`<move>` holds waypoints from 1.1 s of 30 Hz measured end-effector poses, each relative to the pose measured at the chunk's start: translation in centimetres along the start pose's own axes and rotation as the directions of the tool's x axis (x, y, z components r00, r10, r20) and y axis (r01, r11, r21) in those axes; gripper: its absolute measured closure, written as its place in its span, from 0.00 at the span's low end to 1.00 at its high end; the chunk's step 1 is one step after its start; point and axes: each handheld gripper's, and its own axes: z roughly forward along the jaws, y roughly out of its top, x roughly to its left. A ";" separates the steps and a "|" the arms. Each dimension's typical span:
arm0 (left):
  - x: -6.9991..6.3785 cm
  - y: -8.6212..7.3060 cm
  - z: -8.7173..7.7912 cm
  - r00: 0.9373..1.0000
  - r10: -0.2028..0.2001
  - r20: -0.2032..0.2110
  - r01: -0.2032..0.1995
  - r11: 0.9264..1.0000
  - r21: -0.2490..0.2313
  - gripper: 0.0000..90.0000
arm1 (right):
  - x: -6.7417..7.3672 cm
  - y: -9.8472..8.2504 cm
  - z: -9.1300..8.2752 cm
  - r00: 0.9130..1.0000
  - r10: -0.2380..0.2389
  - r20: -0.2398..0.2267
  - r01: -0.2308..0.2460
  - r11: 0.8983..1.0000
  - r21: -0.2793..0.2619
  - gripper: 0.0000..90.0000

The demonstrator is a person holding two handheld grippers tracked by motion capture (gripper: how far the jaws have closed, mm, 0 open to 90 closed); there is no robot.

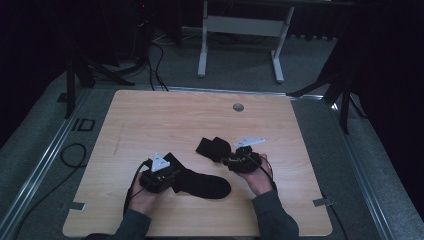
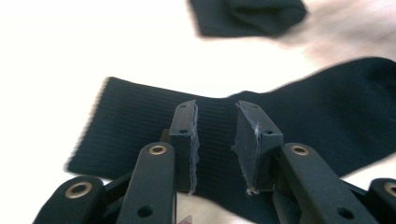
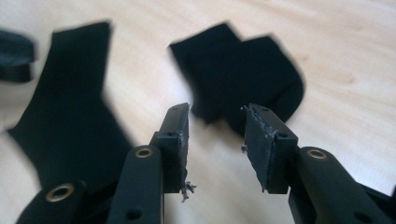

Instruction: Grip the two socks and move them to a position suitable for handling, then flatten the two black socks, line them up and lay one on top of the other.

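A long black sock [image 1: 202,184] lies flat near the table's front; its ribbed cuff [image 2: 135,126] spreads under my left gripper [image 2: 215,109]. That gripper [image 1: 172,176] hovers over the cuff end, open, with nothing between its pads. A second black sock [image 1: 212,148], folded over, lies a little farther back in the middle. My right gripper [image 1: 227,160] sits just right of it, pointing at it. Seen from the right gripper view, the folded sock [image 3: 243,74] lies beyond the open right gripper [image 3: 215,109], whose jaws hold nothing, and the flat sock [image 3: 70,112] is off to the left.
The wooden table [image 1: 165,120] has a round grey grommet [image 1: 238,107] near its far edge. Beyond it stand a white desk frame [image 1: 240,30] and dark tripod legs [image 1: 340,90] on grey carpet. A cable [image 1: 72,155] loops on the floor at left.
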 end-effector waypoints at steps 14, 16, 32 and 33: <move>2.1 -0.3 0.5 0.995 -0.058 -0.076 0.059 0.998 0.002 0.75 | -0.6 4.4 4.8 0.994 -0.039 0.098 0.030 0.995 0.091 0.56; 2.0 -0.3 0.6 0.995 -0.055 -0.078 0.055 0.998 0.003 0.74 | -0.5 4.7 5.3 0.994 -0.051 0.095 0.041 0.994 0.105 0.54; 1.7 -0.3 0.7 0.996 -0.059 -0.064 0.059 0.998 -0.011 0.75 | -0.8 5.0 7.4 0.995 -0.021 0.097 0.000 0.977 0.214 0.97; 1.7 -0.3 0.7 0.996 -0.058 -0.064 0.058 0.998 -0.013 0.75 | -0.8 5.1 7.2 0.996 -0.023 0.091 0.004 0.979 0.204 0.99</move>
